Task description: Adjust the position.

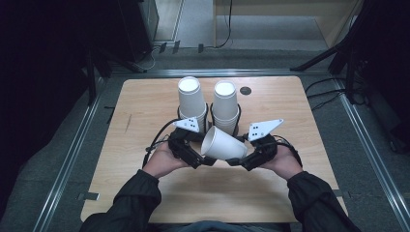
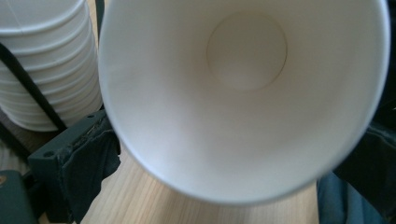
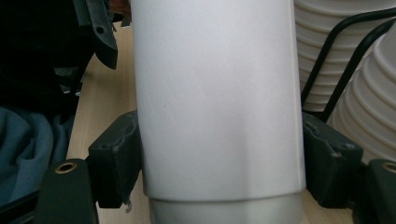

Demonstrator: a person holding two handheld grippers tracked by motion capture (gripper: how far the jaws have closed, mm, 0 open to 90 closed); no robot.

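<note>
A white paper cup (image 1: 225, 144) lies on its side above the wooden table (image 1: 140, 116), between my two grippers. My right gripper (image 1: 238, 160) is shut on it near the base; in the right gripper view both pads (image 3: 116, 158) press the cup (image 3: 219, 102) wall from either side. The cup's open mouth (image 2: 243, 93) faces my left gripper (image 1: 205, 157). Its jaws stand wide around the rim, and one pad (image 2: 86, 158) sits just outside the rim at lower left. No squeeze shows on the rim.
Two stacks of upturned white cups (image 1: 189, 99) (image 1: 225, 104) stand in black wire holders just behind the grippers. They show close by in the left gripper view as the stack (image 2: 42, 70) and in the right gripper view as stacks (image 3: 369, 107). A small black grommet (image 1: 245, 90) sits at the back.
</note>
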